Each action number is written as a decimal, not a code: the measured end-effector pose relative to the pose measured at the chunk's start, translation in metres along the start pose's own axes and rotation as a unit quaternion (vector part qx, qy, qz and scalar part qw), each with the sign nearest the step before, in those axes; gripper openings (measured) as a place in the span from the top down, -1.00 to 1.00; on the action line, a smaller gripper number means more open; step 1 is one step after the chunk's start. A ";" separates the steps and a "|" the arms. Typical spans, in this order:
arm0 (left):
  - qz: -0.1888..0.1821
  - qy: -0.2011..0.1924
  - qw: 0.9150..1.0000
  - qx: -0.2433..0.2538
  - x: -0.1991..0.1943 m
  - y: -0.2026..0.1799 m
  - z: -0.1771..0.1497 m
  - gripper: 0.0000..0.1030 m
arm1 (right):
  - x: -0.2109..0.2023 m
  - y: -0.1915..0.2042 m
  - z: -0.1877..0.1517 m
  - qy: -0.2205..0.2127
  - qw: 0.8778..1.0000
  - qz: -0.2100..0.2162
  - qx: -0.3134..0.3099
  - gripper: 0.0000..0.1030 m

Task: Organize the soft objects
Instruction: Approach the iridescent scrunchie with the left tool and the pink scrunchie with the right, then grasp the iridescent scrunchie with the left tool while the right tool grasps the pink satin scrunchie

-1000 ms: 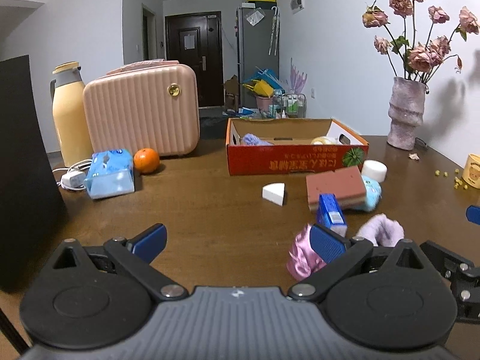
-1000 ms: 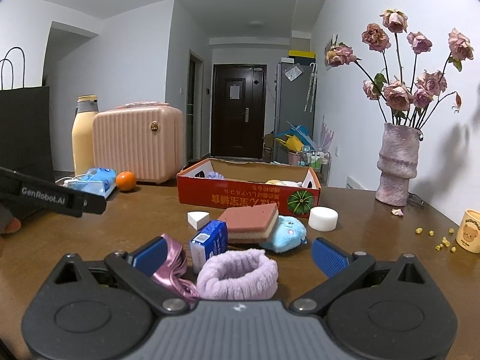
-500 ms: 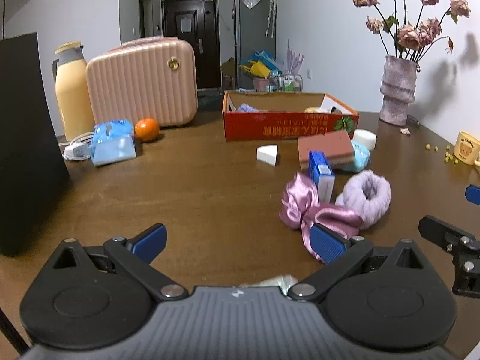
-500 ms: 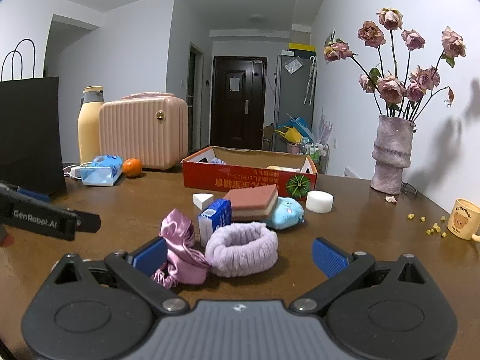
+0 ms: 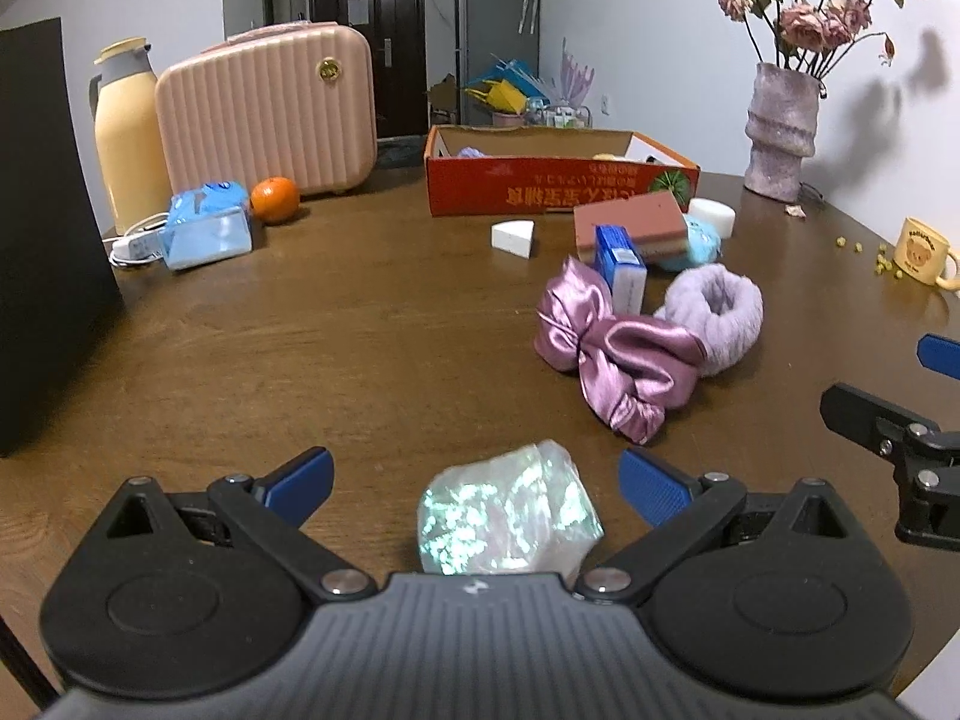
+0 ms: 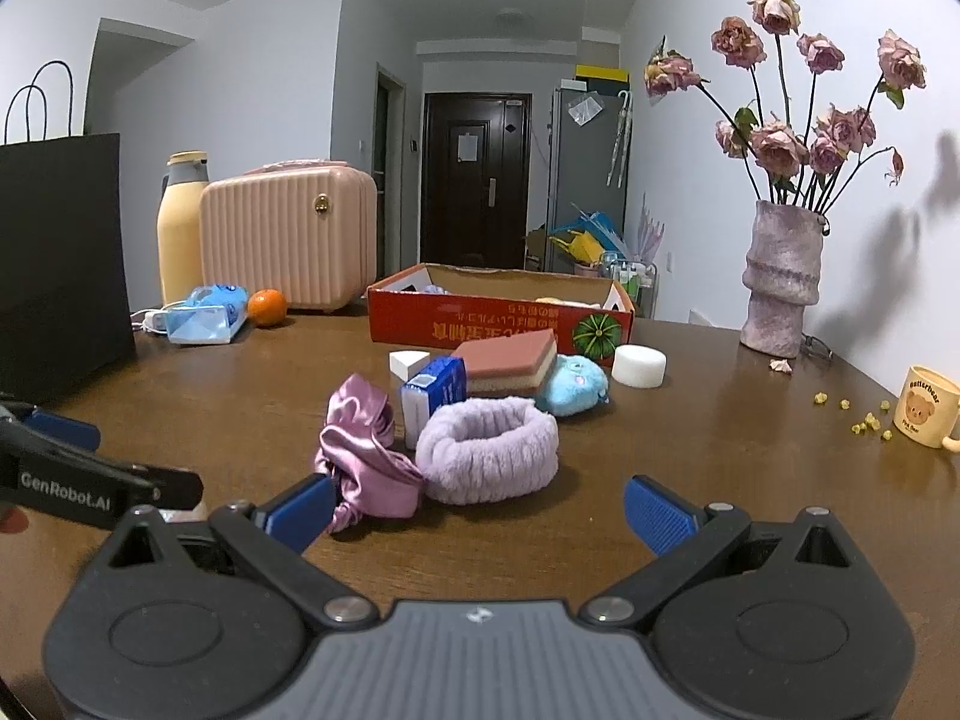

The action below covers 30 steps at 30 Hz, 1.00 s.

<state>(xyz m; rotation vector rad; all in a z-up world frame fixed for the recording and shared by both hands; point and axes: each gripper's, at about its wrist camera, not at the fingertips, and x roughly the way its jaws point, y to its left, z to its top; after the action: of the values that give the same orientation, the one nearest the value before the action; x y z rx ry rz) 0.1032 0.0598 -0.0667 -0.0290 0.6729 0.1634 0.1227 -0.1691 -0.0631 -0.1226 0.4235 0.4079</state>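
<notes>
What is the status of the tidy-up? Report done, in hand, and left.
Done: a few items already lie in the red box. In hand: nothing; the left gripper and right gripper are both open. Left: the iridescent packet, satin scrunchie, purple headband, sponge and blue plush on the table.

two low wrist views facing across table (image 5: 372, 330), sharing red box (image 6: 498, 318)

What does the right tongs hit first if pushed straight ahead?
Most likely the lilac headband, which lies dead ahead between the open right tongs. The pink scrunchie sits by the left fingertip and may brush it; depth is unclear.
</notes>
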 end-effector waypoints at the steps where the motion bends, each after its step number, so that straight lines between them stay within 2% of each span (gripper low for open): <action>1: -0.001 0.002 1.000 0.000 0.001 -0.001 -0.001 -1.00 | 0.001 0.000 -0.001 0.002 1.000 0.000 0.000 -1.00; 20: -0.006 0.022 1.000 0.001 0.022 -0.004 -0.012 -0.98 | 0.020 0.000 -0.010 0.027 1.000 0.002 0.004 -1.00; 23: -0.005 0.023 1.000 0.002 0.026 -0.004 -0.013 -0.77 | 0.023 0.000 -0.010 0.030 1.000 0.003 0.004 -1.00; 24: -0.005 0.024 1.000 0.002 0.027 -0.004 -0.013 -0.64 | 0.024 0.000 -0.010 0.031 1.000 0.003 0.004 -1.00; 25: -0.007 0.025 1.000 0.003 0.028 -0.004 -0.013 -0.44 | 0.025 0.000 -0.010 0.032 0.999 0.004 0.004 -1.00; 26: -0.010 0.027 1.000 0.004 0.030 -0.004 -0.014 -0.31 | 0.026 0.001 -0.011 0.033 0.999 0.004 0.003 -1.00; 27: -0.017 0.031 0.999 0.003 0.031 -0.003 -0.014 -0.05 | 0.027 0.001 -0.011 0.034 0.999 0.005 0.003 -1.00; 30: -0.020 0.025 0.999 -0.001 0.032 -0.001 -0.015 0.09 | 0.029 0.002 -0.011 0.036 0.999 0.006 0.002 -1.00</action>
<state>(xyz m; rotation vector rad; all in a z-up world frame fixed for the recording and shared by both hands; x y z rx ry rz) 0.1192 0.0619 -0.0986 -0.0484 0.7223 0.1247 0.1417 -0.1594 -0.0858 -0.1314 0.4960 0.4163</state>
